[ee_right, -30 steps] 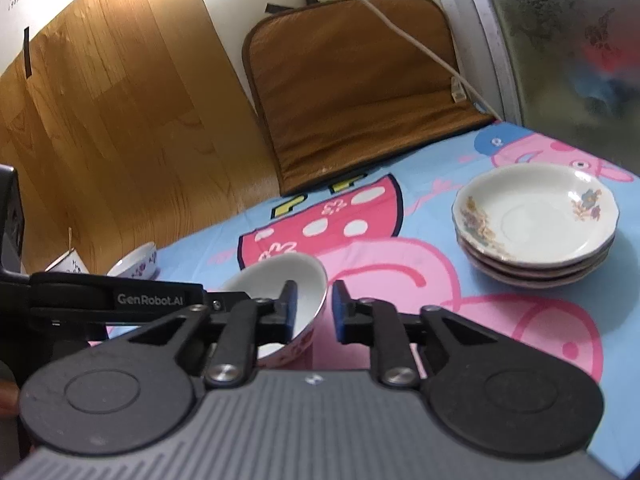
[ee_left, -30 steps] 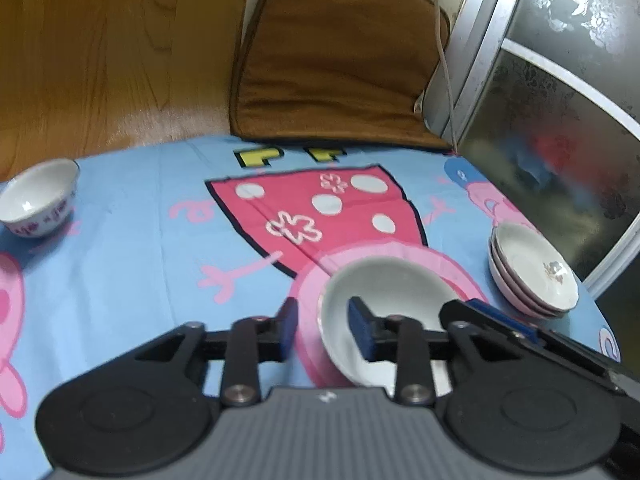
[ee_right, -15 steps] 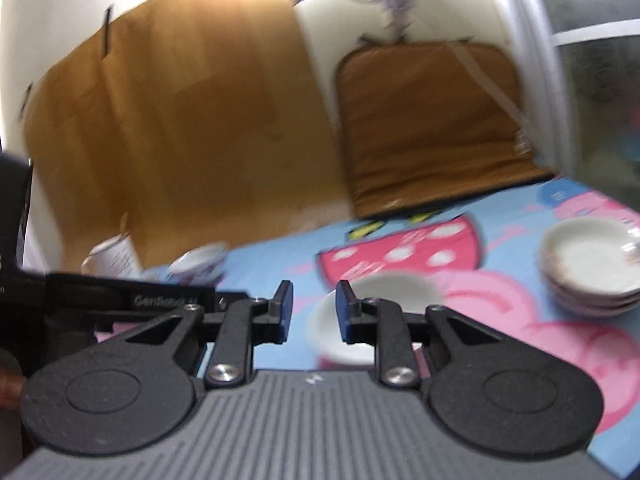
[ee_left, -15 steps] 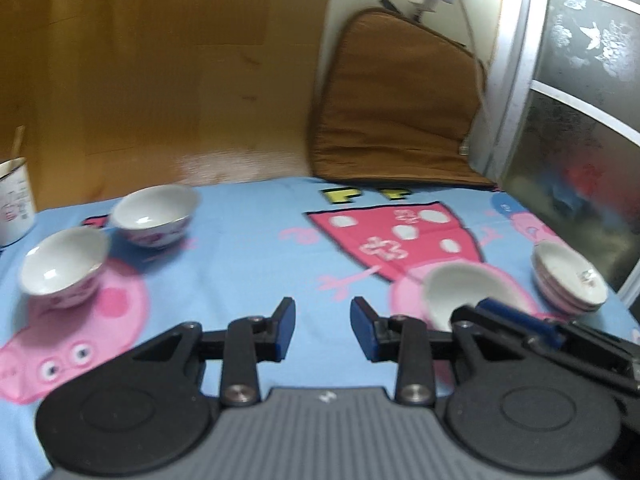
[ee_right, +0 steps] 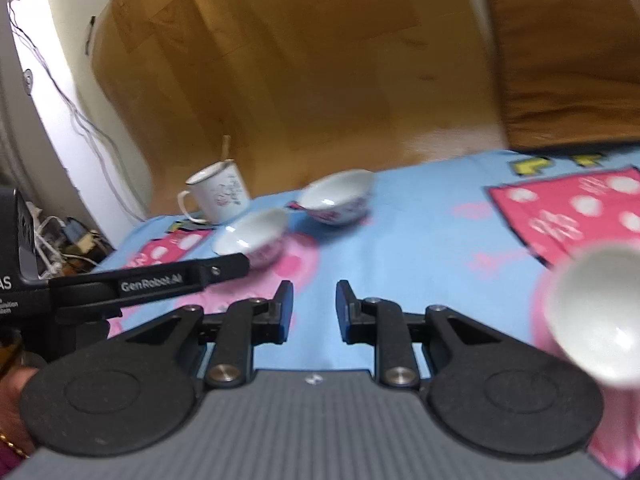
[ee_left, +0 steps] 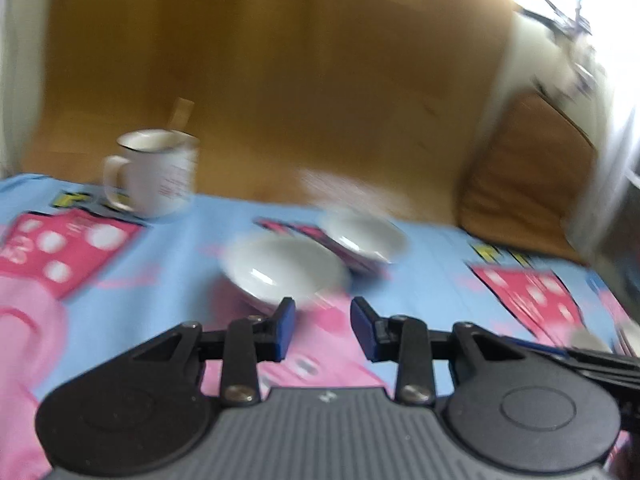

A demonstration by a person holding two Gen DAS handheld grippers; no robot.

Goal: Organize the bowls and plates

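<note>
Two white bowls with pink patterns stand on the blue cartoon tablecloth. In the blurred left wrist view the nearer bowl (ee_left: pixel 286 270) lies just beyond my open, empty left gripper (ee_left: pixel 322 328), and the farther bowl (ee_left: pixel 366 238) is behind it to the right. In the right wrist view the same bowls are the nearer (ee_right: pixel 256 236) and the farther (ee_right: pixel 338 200), ahead and to the left of my open, empty right gripper (ee_right: pixel 314 308). A third white bowl (ee_right: pixel 596 316) stands close at the right. The plates are out of view.
A white mug (ee_left: pixel 154 176) with a stick in it stands at the back left; it also shows in the right wrist view (ee_right: pixel 218 196). A wooden wall and a brown cushion (ee_right: pixel 568 60) back the table. The left gripper's arm (ee_right: pixel 148 284) crosses the left side.
Both grippers swung left, away from the plate stack and the near bowl, toward the two bowls and the mug. The left gripper has come closer to the nearer bowl. Both stay open.
</note>
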